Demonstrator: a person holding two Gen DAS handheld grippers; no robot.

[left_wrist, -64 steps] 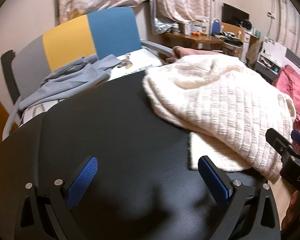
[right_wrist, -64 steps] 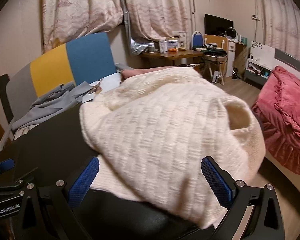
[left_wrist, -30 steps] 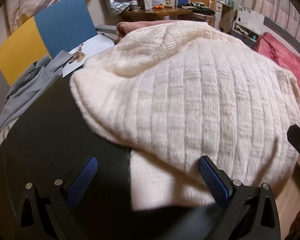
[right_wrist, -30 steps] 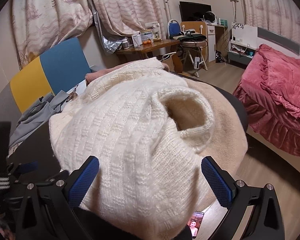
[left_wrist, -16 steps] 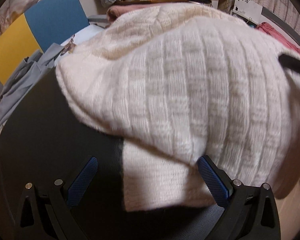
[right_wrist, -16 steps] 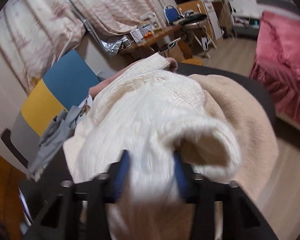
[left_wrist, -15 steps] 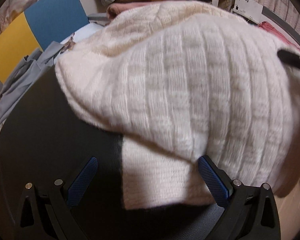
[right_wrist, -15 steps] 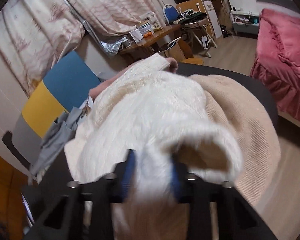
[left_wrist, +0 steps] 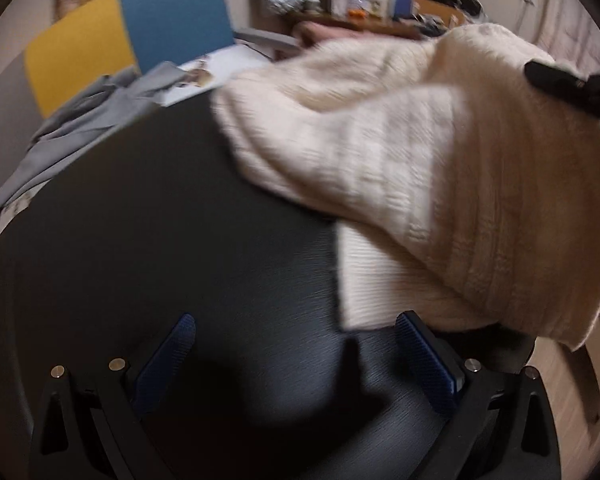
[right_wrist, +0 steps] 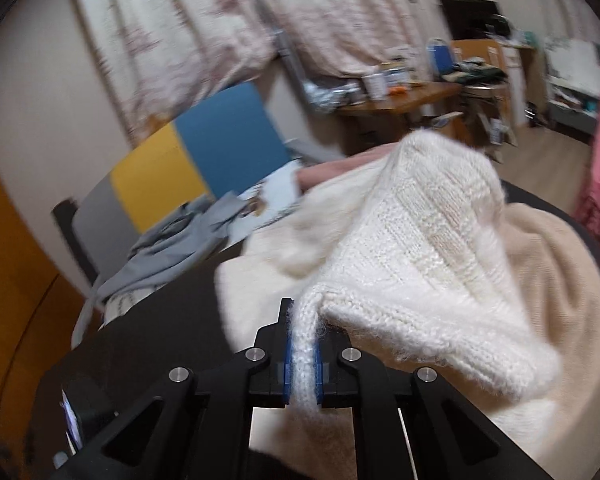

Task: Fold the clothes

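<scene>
Cream knit sweater (right_wrist: 412,248) fills the right half of both views, heaped on our black table (left_wrist: 148,216). Our right gripper (right_wrist: 302,354) is clamped tight on a ribbed edge, lifting it. Left gripper (left_wrist: 300,354) sits wide open at the bottom, holding nothing, sweater just beside its right pad.

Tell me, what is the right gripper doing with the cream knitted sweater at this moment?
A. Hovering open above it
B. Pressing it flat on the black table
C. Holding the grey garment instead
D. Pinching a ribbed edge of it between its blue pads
D: the right gripper is shut with a ribbed edge of the cream sweater clamped between its blue pads, the knit lifted off the black table.
</scene>
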